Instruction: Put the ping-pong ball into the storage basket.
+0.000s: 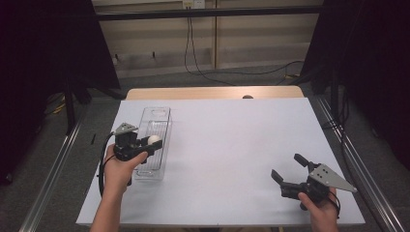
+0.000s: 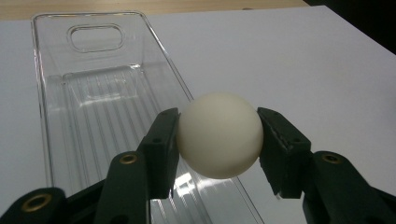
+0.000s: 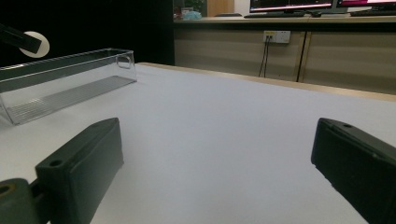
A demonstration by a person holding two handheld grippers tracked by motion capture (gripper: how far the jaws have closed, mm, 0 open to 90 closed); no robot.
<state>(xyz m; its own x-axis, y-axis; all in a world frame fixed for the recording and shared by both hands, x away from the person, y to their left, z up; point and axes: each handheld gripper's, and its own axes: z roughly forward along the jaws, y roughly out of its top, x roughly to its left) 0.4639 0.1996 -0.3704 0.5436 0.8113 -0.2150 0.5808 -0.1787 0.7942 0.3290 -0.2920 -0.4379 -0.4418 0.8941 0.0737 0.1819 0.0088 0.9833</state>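
Note:
My left gripper [image 1: 153, 141] is shut on a small white ball [image 1: 154, 140] and holds it over the right rim of a long clear plastic tray [image 1: 157, 115] at the table's left. In the left gripper view both black pads press the white ball [image 2: 219, 134] from either side, with the clear tray [image 2: 93, 93] beneath and to the left. My right gripper [image 1: 288, 166] rests near the table's front right, jaws wide apart with nothing between them. From the right gripper view [image 3: 219, 154] the tray [image 3: 70, 77] lies far left, with the ball [image 3: 39, 44] above it.
The table is covered by a white sheet [image 1: 232, 145]; a wooden edge [image 1: 212, 93] shows at the far side. Dark curtains and metal frame rails flank both sides. Cables hang on the wall behind.

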